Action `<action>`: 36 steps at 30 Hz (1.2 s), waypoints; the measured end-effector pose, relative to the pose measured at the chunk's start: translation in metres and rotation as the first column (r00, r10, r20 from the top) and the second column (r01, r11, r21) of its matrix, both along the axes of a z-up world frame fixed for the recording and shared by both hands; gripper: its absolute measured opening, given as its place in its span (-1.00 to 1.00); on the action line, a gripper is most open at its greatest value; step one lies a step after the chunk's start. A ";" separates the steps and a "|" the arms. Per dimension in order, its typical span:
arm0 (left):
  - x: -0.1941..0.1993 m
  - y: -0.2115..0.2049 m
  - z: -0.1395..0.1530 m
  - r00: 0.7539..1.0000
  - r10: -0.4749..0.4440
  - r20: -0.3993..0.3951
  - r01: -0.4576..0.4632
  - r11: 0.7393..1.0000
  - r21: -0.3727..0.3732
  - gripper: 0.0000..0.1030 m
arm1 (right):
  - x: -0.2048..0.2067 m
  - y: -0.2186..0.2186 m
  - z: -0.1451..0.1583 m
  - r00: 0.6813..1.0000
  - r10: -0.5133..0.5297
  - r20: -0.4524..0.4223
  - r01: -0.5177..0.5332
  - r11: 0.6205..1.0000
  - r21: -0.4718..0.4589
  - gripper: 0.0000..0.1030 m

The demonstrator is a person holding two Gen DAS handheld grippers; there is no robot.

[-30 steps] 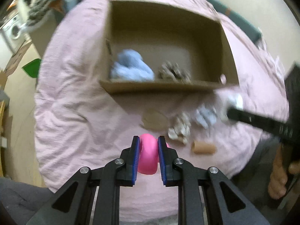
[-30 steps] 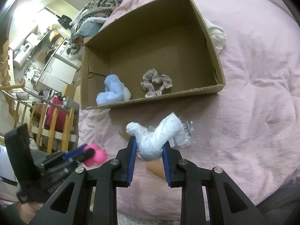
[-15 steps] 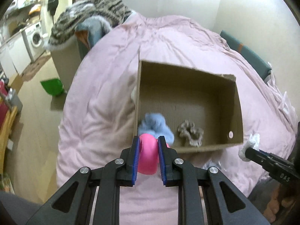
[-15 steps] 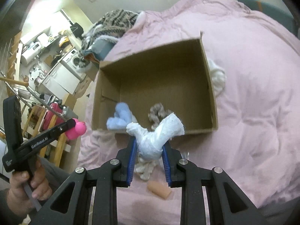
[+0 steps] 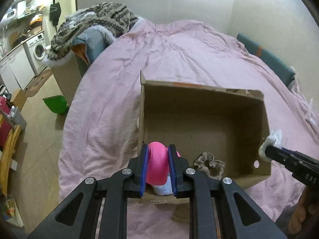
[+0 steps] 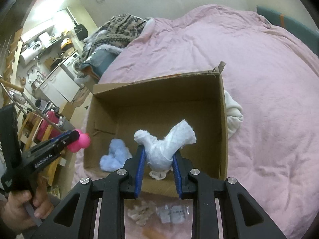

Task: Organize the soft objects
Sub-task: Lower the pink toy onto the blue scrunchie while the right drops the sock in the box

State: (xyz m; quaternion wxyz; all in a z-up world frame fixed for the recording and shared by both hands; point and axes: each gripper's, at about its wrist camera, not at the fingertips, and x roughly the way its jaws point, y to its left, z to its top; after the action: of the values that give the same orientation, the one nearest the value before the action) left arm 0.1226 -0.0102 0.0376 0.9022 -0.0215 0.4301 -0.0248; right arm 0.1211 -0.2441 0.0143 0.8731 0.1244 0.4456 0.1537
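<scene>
An open cardboard box [image 5: 201, 91] [image 6: 159, 83] lies on a pink duvet. My left gripper [image 5: 158, 171] is shut on a pink rubber duck [image 5: 157, 165], held above the box's near left corner; the duck also shows in the right wrist view [image 6: 79, 140]. My right gripper [image 6: 157, 171] is shut on a crumpled white plastic bag [image 6: 163, 145], held over the box's near wall; the bag's tip shows in the left wrist view [image 5: 272, 142]. Inside the box lie a light blue fluffy object [image 6: 114, 155] [image 5: 162, 188] and a beige scrunchie [image 5: 209, 164].
A beige scrunchie [image 6: 141, 213] and a small clear packet [image 6: 173, 214] lie on the duvet in front of the box. A white cloth [image 6: 234, 117] sits by the box's right wall. A knitted blanket pile [image 5: 93, 22] and a green bin [image 5: 54, 104] are at left.
Both grippers have risen and moved forward from the duvet toward the box, each still carrying its object. The loose items on the duvet have dropped out of the left wrist view.
</scene>
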 end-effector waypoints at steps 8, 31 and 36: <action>0.008 0.004 -0.033 1.000 -0.004 -0.030 0.003 1.000 -0.012 -0.66 | 0.003 0.000 -0.031 0.998 -0.019 -0.058 0.018 1.000 -0.025 -0.46; -0.001 -0.015 -0.044 0.997 -0.077 -0.003 0.077 0.996 0.050 -0.66 | 0.000 0.014 -0.052 0.991 0.018 -0.130 -0.031 0.995 -0.095 -0.45; 0.000 -0.015 -0.047 0.997 -0.074 -0.014 0.075 0.996 0.045 -0.66 | -0.002 0.015 -0.052 0.991 0.032 -0.133 -0.042 0.996 -0.079 -0.45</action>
State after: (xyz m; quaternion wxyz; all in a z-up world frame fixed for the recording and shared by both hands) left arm 0.1230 -0.0252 -0.0096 0.8982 0.0148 0.4366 -0.0486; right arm 0.1193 -0.2293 -0.0373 0.8431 0.0904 0.5104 0.1430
